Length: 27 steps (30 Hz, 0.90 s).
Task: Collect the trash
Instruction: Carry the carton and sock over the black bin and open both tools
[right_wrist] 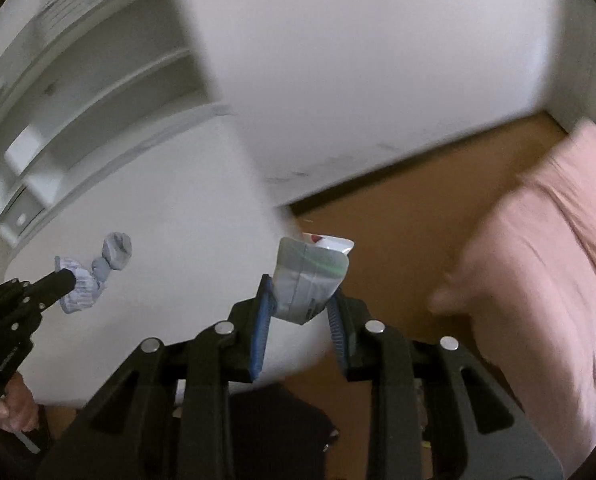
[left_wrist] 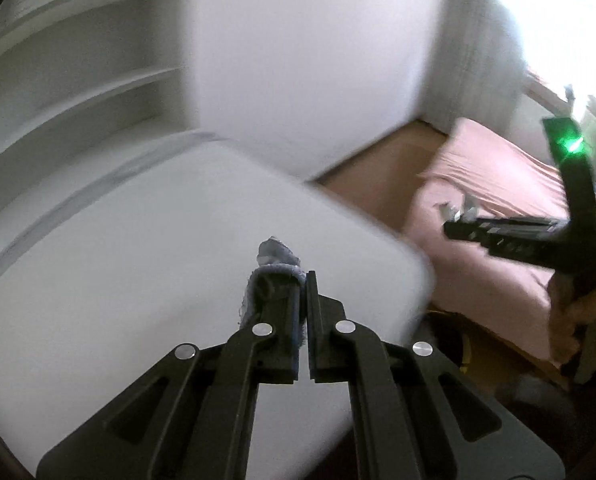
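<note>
My left gripper (left_wrist: 303, 280) is shut on a crumpled grey-blue tissue (left_wrist: 272, 270) and holds it above the white table (left_wrist: 138, 280). The same gripper (right_wrist: 64, 278) and tissue (right_wrist: 98, 272) show at the left of the right wrist view. My right gripper (right_wrist: 302, 292) is shut on a grey-green foil wrapper (right_wrist: 308, 276) with a white and red end, held over the table's right edge. In the left wrist view the right gripper (left_wrist: 458, 216) is at the right over the bed, with the wrapper (left_wrist: 456, 210) showing small at its tip.
White shelves (left_wrist: 78, 92) stand behind the table (right_wrist: 158, 220) on the left. A white wall (left_wrist: 310, 60) is straight ahead. A bed with a pink sheet (right_wrist: 550, 280) lies to the right across a strip of brown floor (right_wrist: 418, 220). A bright window (left_wrist: 558, 20) is at the upper right.
</note>
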Tool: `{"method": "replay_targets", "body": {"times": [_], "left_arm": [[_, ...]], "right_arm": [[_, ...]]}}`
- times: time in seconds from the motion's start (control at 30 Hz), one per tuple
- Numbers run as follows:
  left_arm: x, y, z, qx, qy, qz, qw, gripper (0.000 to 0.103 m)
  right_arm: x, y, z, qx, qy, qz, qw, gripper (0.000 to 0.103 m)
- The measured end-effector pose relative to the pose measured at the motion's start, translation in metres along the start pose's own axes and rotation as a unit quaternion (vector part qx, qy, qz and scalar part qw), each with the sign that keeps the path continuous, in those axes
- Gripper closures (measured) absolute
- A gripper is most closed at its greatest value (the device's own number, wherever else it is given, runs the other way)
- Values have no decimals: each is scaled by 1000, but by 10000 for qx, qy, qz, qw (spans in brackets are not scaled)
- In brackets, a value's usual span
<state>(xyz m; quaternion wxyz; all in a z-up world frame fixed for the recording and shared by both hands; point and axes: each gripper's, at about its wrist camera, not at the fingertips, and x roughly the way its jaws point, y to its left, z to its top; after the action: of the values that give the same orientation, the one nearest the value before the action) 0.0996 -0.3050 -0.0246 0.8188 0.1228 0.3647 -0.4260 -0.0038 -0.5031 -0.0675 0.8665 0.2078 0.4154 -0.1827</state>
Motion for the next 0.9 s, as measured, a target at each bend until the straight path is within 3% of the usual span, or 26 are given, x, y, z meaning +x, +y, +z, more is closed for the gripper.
{"method": "replay_targets", "body": {"times": [0.17, 0.4, 0.5, 0.67, 0.73, 0.83, 0.9], "left_arm": [[40, -91, 9, 533, 190, -779, 9954, 101], [116, -198, -10, 1026, 754, -1581, 9792, 101], [148, -227, -29, 1151, 976, -1642, 9748, 101], [218, -246, -68, 1174, 1545, -1652, 9670, 101], [242, -257, -80, 1170, 1685, -1676, 9643, 101], [280, -254, -99, 1033, 2047, -1696, 9585, 101], [293, -255, -110, 1037, 2079, -1663, 9583, 101]], "right_arm": [[-14, -95, -46, 857, 48, -522, 9949, 76], [-18, -200, -115, 1915, 210, -1038, 9758, 76], [-4, -229, -143, 2188, 341, -1155, 9683, 76], [34, -261, -162, 2488, 665, -1144, 9595, 76], [44, -258, -171, 2566, 742, -1185, 9564, 76], [67, -270, -178, 2673, 951, -1182, 9516, 76], [80, -274, -184, 2710, 1089, -1198, 9489, 76]]}}
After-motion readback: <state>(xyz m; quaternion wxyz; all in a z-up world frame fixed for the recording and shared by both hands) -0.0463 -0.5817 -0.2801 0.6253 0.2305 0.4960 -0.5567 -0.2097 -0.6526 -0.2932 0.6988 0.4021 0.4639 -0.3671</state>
